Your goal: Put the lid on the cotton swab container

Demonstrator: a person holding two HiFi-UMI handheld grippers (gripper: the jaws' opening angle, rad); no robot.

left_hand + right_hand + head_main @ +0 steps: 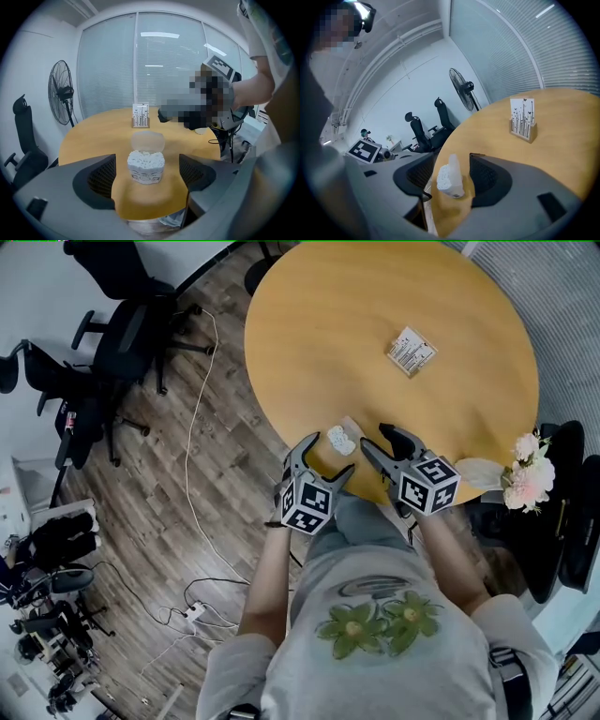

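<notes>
A small clear cotton swab container (340, 440), full of white swabs, stands near the round table's near edge. Its translucent lid (147, 141) is hinged open and stands upright at the back of the container (146, 166). My left gripper (328, 454) is open, with the container about level with its fingertips and untouched (147, 176). From the right, my right gripper (373, 437) is also open, and in its own view (452, 180) the container (450, 180) sits in the gap with the lid (453, 164) seen edge-on.
A wooden card holder (411, 352) with white cards stands farther out on the yellow table (450, 418). Pink flowers (527, 472) sit at the table's right edge. Black office chairs (122, 334), cables and a standing fan (61, 93) lie off to the left.
</notes>
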